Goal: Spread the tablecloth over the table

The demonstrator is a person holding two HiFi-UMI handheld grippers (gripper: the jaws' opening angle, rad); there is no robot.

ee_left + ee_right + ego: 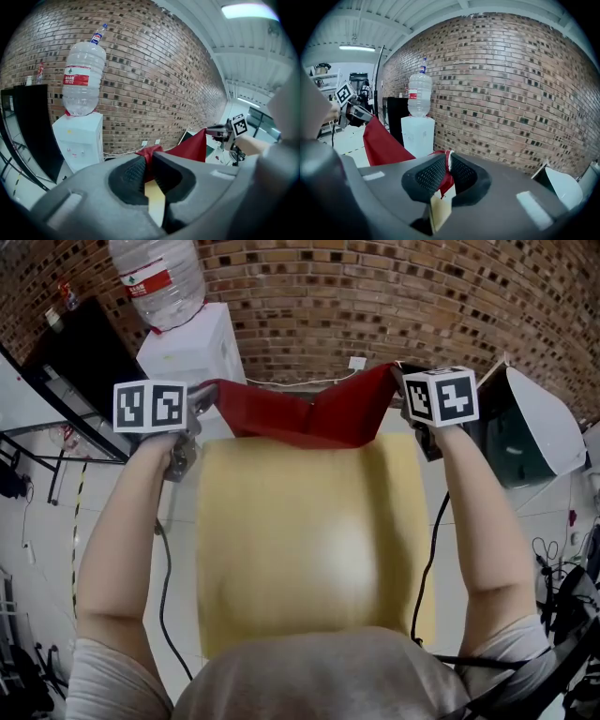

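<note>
A red tablecloth [309, 413] hangs stretched between my two grippers over the far edge of a pale yellow table [300, 540]. My left gripper [199, 399] is shut on the cloth's left corner; the red fabric [149, 157] is pinched between its pads. My right gripper [401, 390] is shut on the right corner, where red cloth [446, 176] bunches between the pads. In the left gripper view the cloth [192, 147] runs across to the right gripper [220, 131]. From the right gripper view the cloth [382, 143] stretches to the left gripper [358, 112]. Most of the tabletop is bare.
A white water dispenser [192, 352] with a large bottle [159, 277] stands beyond the table's far left, against a brick wall [375, 296]. A black cabinet [80, 362] is at the left. A white shell-shaped object [534, 423] sits to the right. Cables [164, 596] hang beside the table.
</note>
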